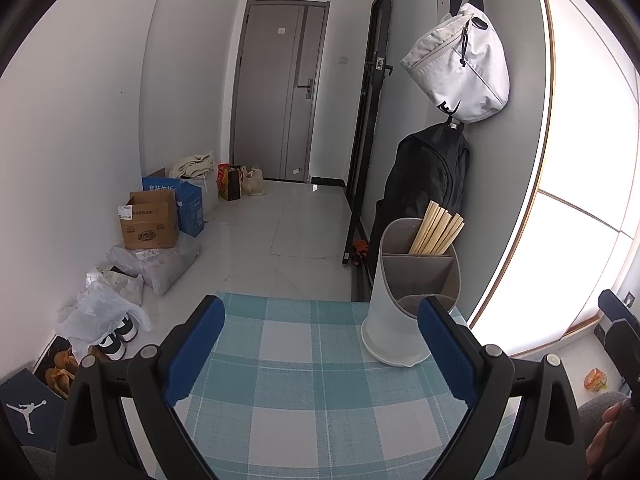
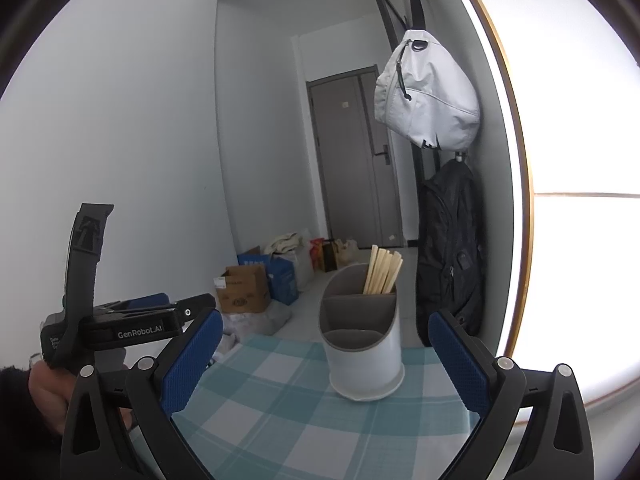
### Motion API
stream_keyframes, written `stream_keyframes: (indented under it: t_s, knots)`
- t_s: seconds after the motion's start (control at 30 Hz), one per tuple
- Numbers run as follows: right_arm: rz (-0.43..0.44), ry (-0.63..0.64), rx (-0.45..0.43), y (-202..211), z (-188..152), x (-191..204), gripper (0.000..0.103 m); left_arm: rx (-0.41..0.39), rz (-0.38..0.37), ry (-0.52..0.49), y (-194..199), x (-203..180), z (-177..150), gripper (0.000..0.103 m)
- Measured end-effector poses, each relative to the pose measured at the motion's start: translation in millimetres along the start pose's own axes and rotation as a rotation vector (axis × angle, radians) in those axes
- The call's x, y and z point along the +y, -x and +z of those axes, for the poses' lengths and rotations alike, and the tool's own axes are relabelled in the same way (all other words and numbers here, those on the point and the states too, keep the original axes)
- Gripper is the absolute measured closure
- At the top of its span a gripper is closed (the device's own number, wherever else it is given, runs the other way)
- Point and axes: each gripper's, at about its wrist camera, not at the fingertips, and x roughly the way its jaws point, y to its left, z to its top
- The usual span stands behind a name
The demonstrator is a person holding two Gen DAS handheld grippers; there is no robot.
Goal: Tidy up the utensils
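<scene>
A white utensil holder [image 1: 404,300] [image 2: 362,344] with grey inner compartments stands at the far right corner of the checked tablecloth [image 1: 312,384] [image 2: 288,412]. Several wooden chopsticks [image 1: 438,229] [image 2: 382,270] stick up from its rear compartment; the two nearer compartments look empty. My left gripper [image 1: 320,344] is open above the cloth, left of the holder, with nothing between its blue pads. My right gripper [image 2: 324,364] is open too, with the holder seen between its fingers and farther off. In the right wrist view the left gripper's body [image 2: 116,328] shows at the left, held by a hand [image 2: 48,392].
A white bag [image 1: 460,68] and a black backpack [image 1: 428,184] hang on the wall behind the holder. Cardboard boxes [image 1: 150,220], plastic bags and shoes [image 1: 116,340] line the floor at the left. A grey door [image 1: 276,100] is at the far end. A bright window fills the right.
</scene>
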Motion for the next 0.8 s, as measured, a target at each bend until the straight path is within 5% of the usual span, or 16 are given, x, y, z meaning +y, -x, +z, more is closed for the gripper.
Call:
stream_keyframes:
  t_s: [0.8]
  knots:
    - [0.015,-0.004,0.012,-1.4,-1.2,1.1,0.0,0.028,-0.018,-0.001,-1.5,0.8,-0.1,0.008]
